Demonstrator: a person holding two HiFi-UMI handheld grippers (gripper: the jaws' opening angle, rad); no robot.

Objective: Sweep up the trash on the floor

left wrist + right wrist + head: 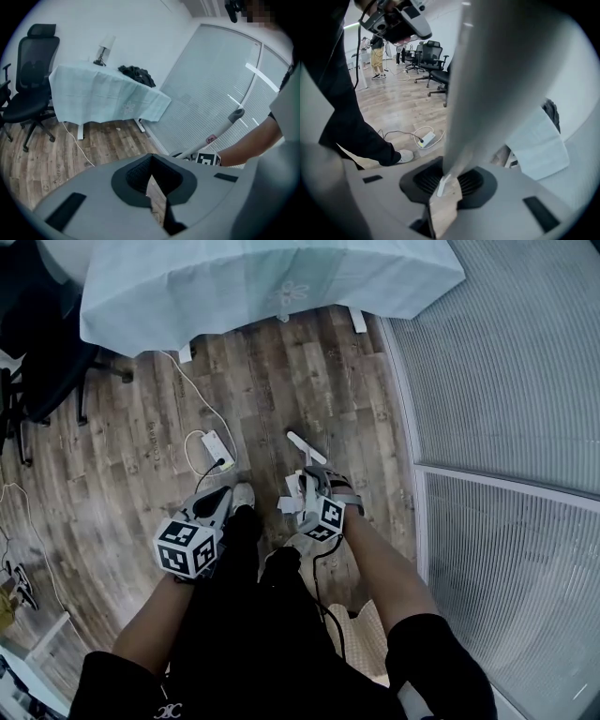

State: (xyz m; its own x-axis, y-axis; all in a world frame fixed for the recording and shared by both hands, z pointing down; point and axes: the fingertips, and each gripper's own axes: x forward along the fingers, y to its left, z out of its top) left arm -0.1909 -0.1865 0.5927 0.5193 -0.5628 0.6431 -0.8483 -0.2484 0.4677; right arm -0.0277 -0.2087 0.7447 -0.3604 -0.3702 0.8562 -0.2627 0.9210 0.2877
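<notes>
Gripping a long white pole handle with a grey end cap (501,70), the right gripper (444,190) has its jaws clamped round the shaft, which rises straight out from between them. The sweeping head at its lower end cannot be made out in any view. The left gripper (154,199) holds nothing, its jaws drawn nearly together so that only a sliver of floor shows between them. Both grippers hang well back from the table draped in pale green cloth (234,287). The one likely piece of trash is a small white scrap (118,129) on the brown wood-plank floor (122,474), just in front of that table's white legs and seen only in the left gripper view. The step in hand looks like getting the handle under two-point control before any stroke begins. To do it well, the free gripper would best open and take a second hold on the shaft, so the pole cannot twist in a single grip. The person should then step toward the table and draw the scrap away from it with short, low strokes. A white power strip with its cable (214,446) lies on the floor between the grippers and the table, and the head should pass clear of it, since a snagged cable could drag.
</notes>
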